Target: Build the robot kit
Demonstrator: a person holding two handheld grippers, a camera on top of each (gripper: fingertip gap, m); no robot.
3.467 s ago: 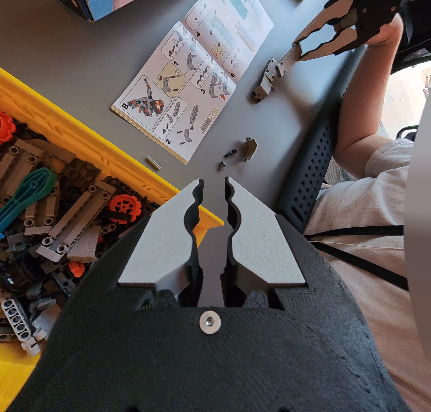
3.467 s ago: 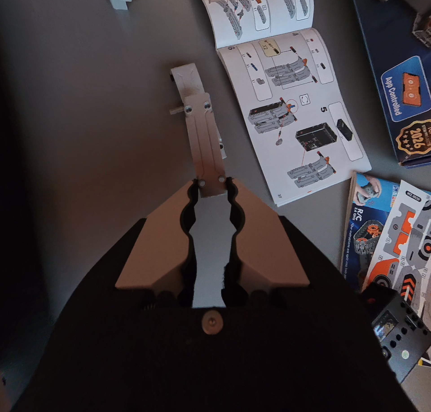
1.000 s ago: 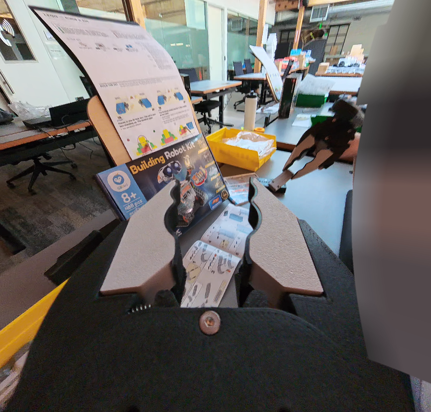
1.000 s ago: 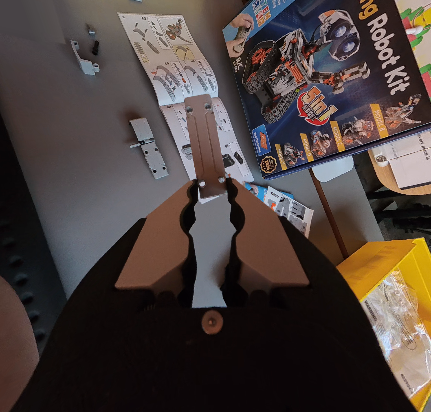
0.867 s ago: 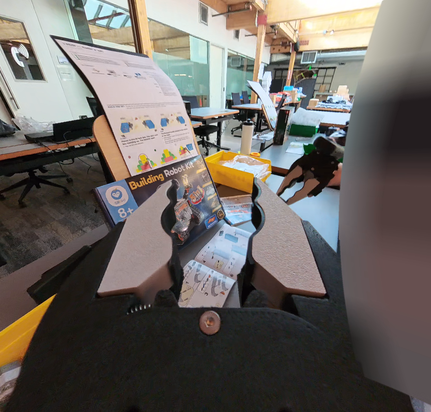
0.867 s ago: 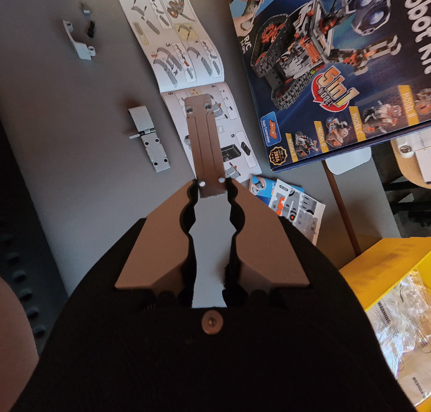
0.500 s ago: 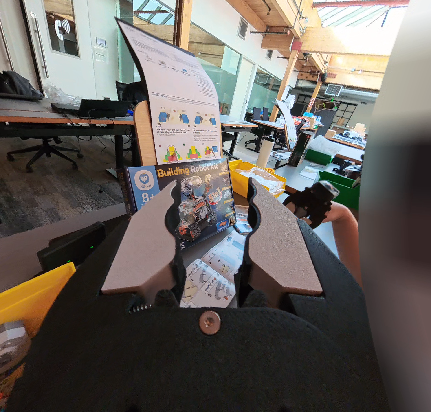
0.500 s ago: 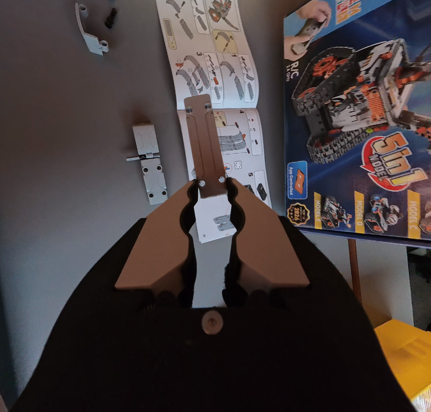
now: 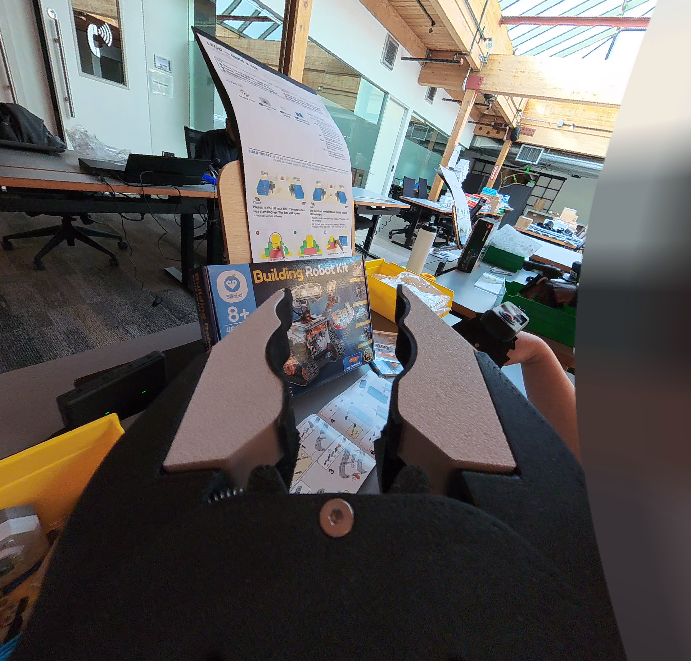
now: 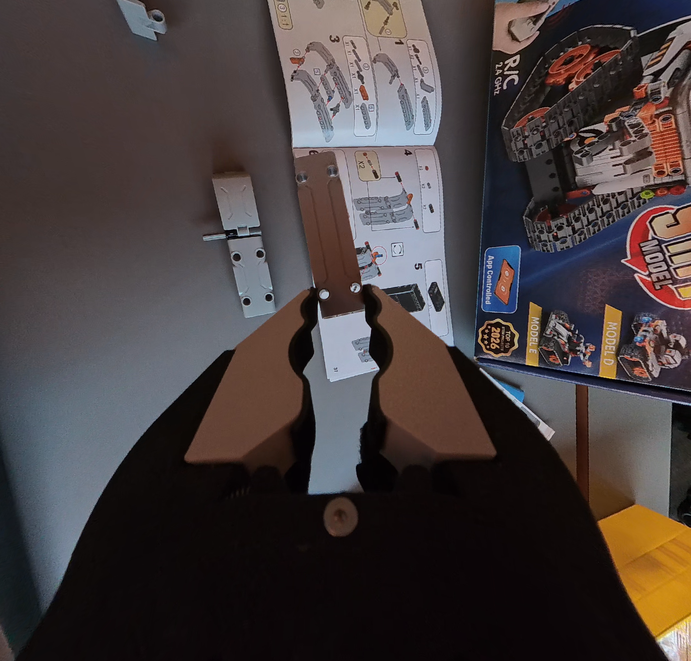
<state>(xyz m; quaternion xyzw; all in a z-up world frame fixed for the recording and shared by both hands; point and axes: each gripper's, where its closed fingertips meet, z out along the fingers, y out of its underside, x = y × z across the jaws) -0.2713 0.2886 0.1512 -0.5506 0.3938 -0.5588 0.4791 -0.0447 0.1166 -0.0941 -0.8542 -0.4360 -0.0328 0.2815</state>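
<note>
Right wrist view: we are looking down on the grey tabletop (image 10: pixel 112 156), where the big dark-blue cardboard kit box (image 10: pixel 598 156) is lying just beside the open white instruction booklet (image 10: pixel 359 63). Our right gripper (image 10: pixel 339 292) is pinching the near end of a long flat grey plastic panel with corner holes (image 10: pixel 327 231), lifted over the booklet's lower page. To the panel's left a shorter light-grey hinged two-panel assembly (image 10: pixel 243 246) is lying flat, well apart from it.

To do this well, we judge we should be keeping the pinch square on the panel so it is not swivelling.

The left gripper (image 9: pixel 341 299) is standing wide apart and empty, pointing over the booklet at the box.

We cannot be telling the panel's underside, nor its height above the page; a curved grey bracket (image 10: pixel 138 11) is cut off at the top edge.
</note>
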